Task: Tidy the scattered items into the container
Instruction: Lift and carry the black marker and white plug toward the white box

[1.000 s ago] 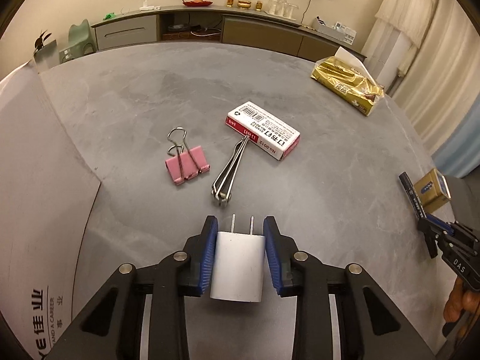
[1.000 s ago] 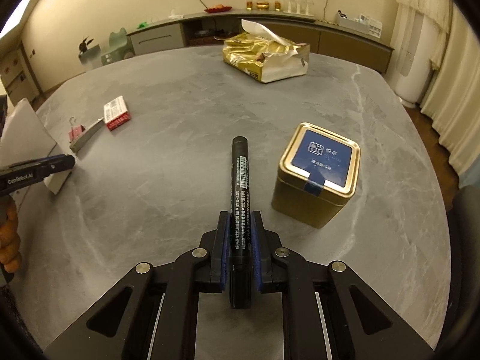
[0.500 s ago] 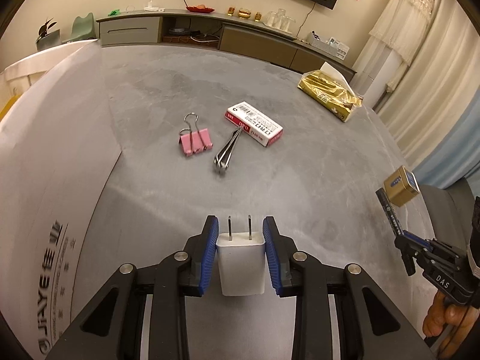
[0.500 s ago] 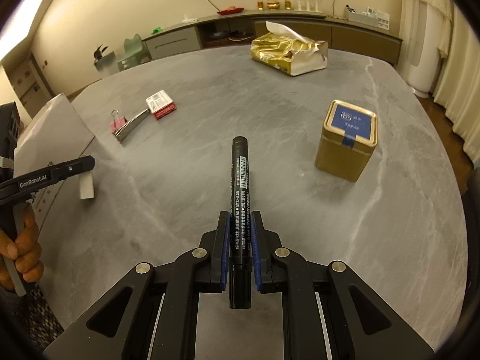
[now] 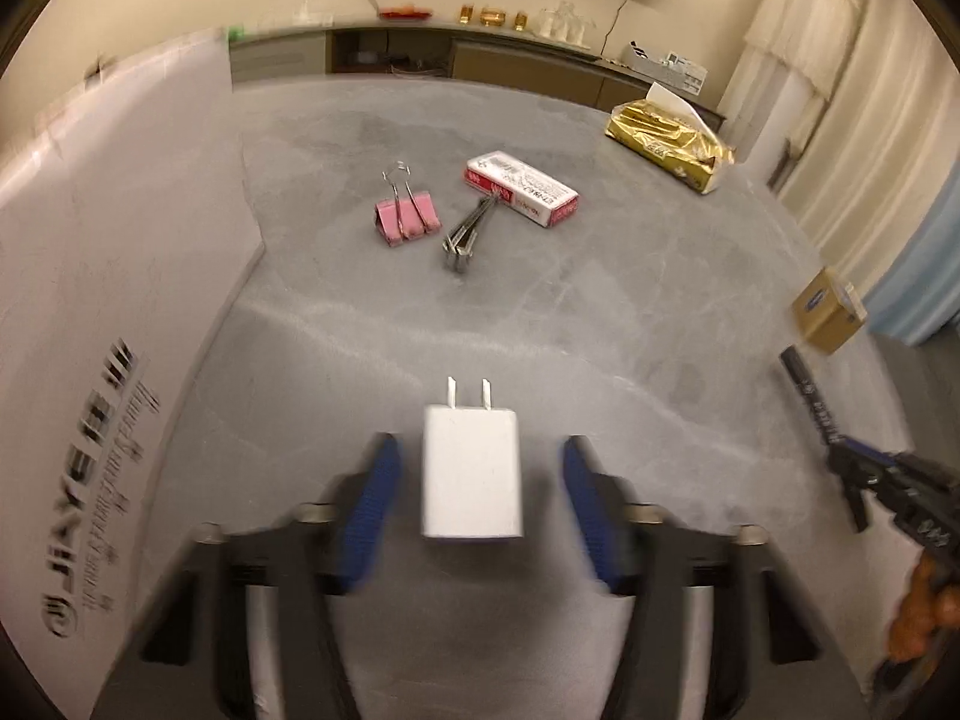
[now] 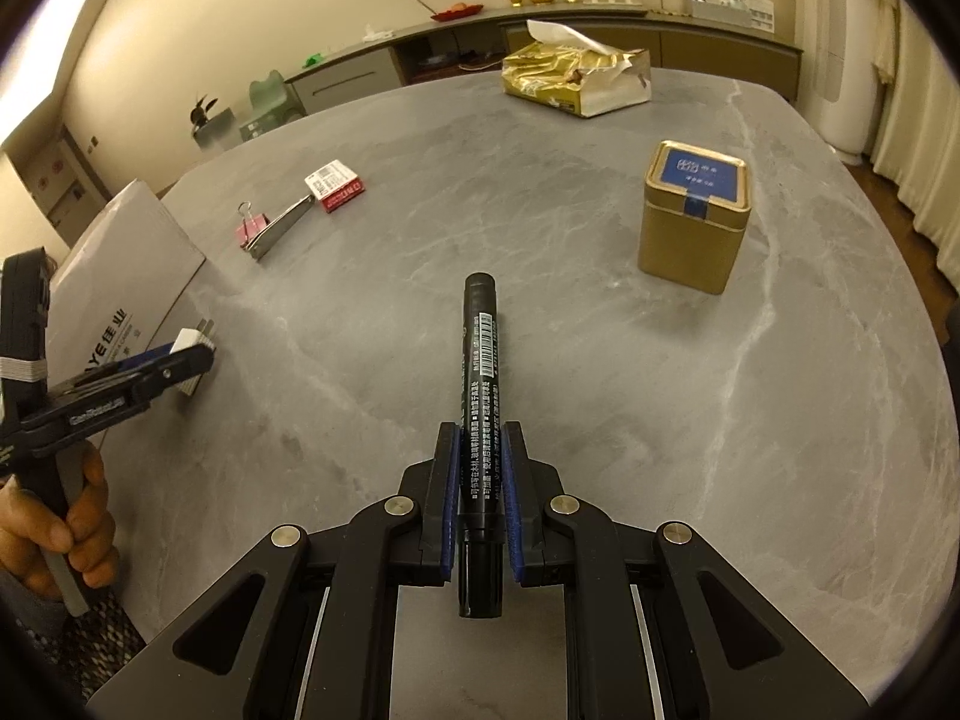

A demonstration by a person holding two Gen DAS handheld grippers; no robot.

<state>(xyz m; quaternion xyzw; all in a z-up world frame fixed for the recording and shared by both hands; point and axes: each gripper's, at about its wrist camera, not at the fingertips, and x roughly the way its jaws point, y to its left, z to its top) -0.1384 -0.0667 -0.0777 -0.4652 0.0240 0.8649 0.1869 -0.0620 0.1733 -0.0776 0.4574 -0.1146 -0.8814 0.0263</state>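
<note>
Charger (image 5: 471, 471) is dropping free between the left claw (image 5: 474, 498), whose jaws have just spread, beside the box (image 5: 108, 276); right claw (image 6: 481, 501) is pinching the marker (image 6: 478, 396), awaiting its turn.

The table (image 6: 600, 360) looks like matt grey stone with pale veins. The charger (image 5: 471, 474) is smooth white plastic, the marker (image 6: 478, 396) glossy black plastic. The tin (image 6: 693, 222) is brushed gold metal, and the binder clip (image 5: 407, 215) has shiny wire handles.
</note>
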